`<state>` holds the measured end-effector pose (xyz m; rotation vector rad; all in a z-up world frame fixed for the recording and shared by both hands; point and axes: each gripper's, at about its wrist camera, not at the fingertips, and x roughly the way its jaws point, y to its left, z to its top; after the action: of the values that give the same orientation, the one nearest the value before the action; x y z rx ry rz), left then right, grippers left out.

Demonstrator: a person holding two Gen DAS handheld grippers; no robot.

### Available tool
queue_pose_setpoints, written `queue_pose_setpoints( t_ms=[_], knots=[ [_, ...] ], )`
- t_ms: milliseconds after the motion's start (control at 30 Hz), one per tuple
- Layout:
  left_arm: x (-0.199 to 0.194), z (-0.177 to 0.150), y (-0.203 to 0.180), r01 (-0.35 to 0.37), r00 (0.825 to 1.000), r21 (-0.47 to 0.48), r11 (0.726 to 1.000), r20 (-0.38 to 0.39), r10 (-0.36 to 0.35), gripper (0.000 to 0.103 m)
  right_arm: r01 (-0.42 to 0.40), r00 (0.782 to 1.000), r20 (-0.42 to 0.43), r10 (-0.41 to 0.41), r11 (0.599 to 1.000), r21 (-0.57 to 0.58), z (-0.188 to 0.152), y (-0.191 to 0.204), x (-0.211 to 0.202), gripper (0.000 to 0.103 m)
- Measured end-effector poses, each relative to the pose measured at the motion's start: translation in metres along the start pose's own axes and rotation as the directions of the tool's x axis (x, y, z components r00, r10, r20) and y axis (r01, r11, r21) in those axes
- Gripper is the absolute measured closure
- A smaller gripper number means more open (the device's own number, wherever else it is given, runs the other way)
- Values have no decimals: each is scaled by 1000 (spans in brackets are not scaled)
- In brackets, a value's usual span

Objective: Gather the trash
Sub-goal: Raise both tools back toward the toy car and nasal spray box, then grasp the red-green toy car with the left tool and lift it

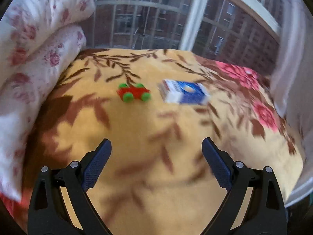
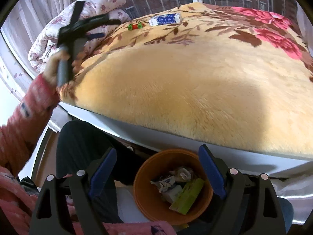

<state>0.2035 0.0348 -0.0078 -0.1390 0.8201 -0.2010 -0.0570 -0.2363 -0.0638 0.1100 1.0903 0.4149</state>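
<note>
Bin: orange bin [image 2: 140, 192] on the floor beside the bed, right under the right gripper; already holds crumpled wrappers [image 2: 172, 178] and a flat yellow-green packet [image 2: 187, 195], so part of the collecting looks done.
Left to collect: blue-and-white carton [image 1: 184, 94] lying on its side on the yellow floral blanket [image 1: 156, 156], far side of the bed near the window; untouched, well apart from both grippers.
Doubtful item: small red toy car with green wheels [image 1: 134, 94] just beside the carton, not touching; probably a toy and not trash, judging by looks only.
Left gripper: left gripper [image 1: 156, 156] spread wide, nothing between the blue pads, hovering over the blanket and aimed toward carton and car; seen from the right wrist view as a blurred black tool in a hand with a pink sleeve [image 2: 29, 107].
Right gripper: right gripper [image 2: 156, 178] spread wide, empty, poised above the bin mouth.
Likely next: reach with the left gripper for the carton, then carry it to the bin.
Hard to make out: print on the carton blurred; bin contents too jumbled to name one by one; bottom of the bin hidden; floor beyond the bin cut off by gripper arms; anything under the folded floral quilt [image 1: 29, 58] unseen; whether more trash lies elsewhere on the bed not decidable.
</note>
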Motion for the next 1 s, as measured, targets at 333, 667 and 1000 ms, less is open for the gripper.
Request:
queue_pose_setpoints(
  t_ms=[333,667,1000],
  knots=[
    [84,54,33,-70,996,-81,994,-67,64,12,-12,999,-48,13,1000,24,20,-10,27,19],
    [124,70,23,-184,977,10,983,-103,184,35,-22,998,-63,24,1000,22,25,-11,34,17],
    [111,65,3,-160,983,99,982,-79,168,84,-95,995,-29,95,995,-18,30,7,20,17]
  ],
)
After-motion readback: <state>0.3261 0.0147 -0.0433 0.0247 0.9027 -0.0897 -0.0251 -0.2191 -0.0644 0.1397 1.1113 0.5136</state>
